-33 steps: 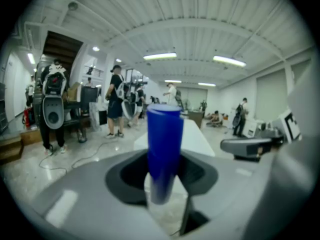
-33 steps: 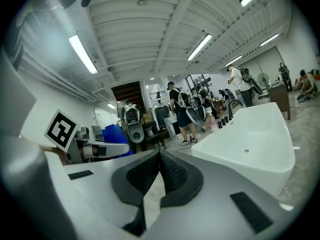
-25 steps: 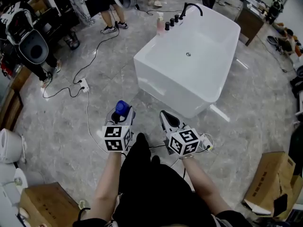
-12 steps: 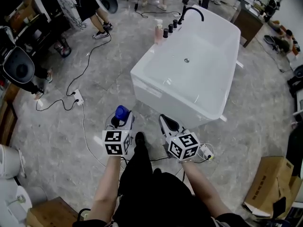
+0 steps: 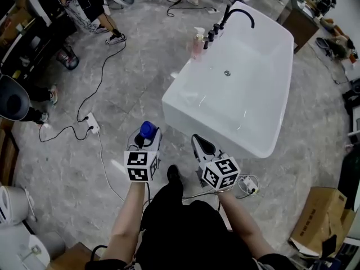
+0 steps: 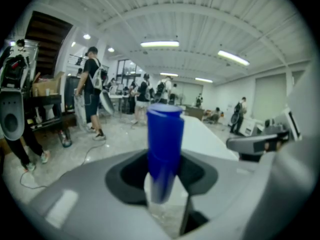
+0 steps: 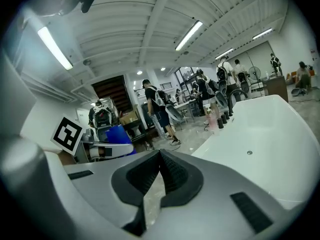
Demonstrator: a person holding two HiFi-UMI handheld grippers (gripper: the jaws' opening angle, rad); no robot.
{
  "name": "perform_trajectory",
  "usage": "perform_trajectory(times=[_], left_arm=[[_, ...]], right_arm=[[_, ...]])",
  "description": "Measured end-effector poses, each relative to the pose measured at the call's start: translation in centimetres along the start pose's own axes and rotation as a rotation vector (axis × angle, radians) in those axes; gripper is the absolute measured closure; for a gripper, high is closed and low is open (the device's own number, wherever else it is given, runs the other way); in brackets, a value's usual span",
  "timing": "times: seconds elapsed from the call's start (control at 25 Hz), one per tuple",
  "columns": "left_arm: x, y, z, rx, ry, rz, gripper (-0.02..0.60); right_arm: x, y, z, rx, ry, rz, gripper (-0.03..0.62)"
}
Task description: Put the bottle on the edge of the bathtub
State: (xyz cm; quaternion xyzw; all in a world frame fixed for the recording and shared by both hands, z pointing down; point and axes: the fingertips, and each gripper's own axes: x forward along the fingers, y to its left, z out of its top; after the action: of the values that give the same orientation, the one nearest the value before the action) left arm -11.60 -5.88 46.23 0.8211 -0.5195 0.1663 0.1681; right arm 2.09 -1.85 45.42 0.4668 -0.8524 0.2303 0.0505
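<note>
A bottle with a blue cap [image 5: 147, 130] stands upright between the jaws of my left gripper [image 5: 145, 142], which is shut on it. In the left gripper view the blue bottle [image 6: 164, 149] fills the middle, with the white bathtub [image 6: 202, 133] behind it. My right gripper [image 5: 201, 146] is beside the left one, its jaws shut with nothing in them; its ribbed pads [image 7: 167, 174] meet at the tip. The white bathtub [image 5: 178, 82] lies ahead and to the right of both grippers, over grey floor. In the right gripper view the bathtub [image 7: 265, 134] is at the right and the bottle [image 7: 117, 134] at the left.
On the tub's far left rim stand a pink pump bottle [image 5: 197, 45], black knobs [image 5: 212, 34] and a black faucet [image 5: 239, 13]. A power strip with cables [image 5: 90, 124] lies on the floor at the left. A cardboard box [image 5: 320, 218] is at the lower right. People stand at the back.
The bathtub has come a little nearer and turned in the head view. Both grippers keep their pose side by side, the left still holding the bottle.
</note>
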Motion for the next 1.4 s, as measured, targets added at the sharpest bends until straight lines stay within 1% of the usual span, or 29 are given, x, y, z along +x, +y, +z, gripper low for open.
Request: perform_trajectory(times=[0.28,0.56,0.72,0.96,1.28,1.4], left_arm=[[3.5,2.7,1.2,0.005,0.004,-0.027,0.425],[6.8,3.3,1.5,0.004,0.021,-0.038,0.425],[9.2,3.6,1.6,0.004,0.042,-0.037,0.425],[13.2,4.4,1.7,0.005,0.06,-0.021,0.425],[18.7,5.7,1.9,-0.037,0.071,0.017,0.425],[20.9,6.0,1.8,-0.021,0.073,0.032,0.425]], right_arm=[[4.3,-0.8,1.6,-0.029,0.012,-0.009,0.592],[7.3,-2.0,2.4,-0.039,0.03,0.0,0.592],[9.3,-3.3,2.8,-0.022,0.039,0.009,0.592],[12.2,-5.3,3.1,0.002,0.058,0.025,0.592],[14.8,-8.1,2.6,0.03,0.109,0.042,0.592],[15.5,-9.0,2.4,0.037,0.124,0.048,0.592]])
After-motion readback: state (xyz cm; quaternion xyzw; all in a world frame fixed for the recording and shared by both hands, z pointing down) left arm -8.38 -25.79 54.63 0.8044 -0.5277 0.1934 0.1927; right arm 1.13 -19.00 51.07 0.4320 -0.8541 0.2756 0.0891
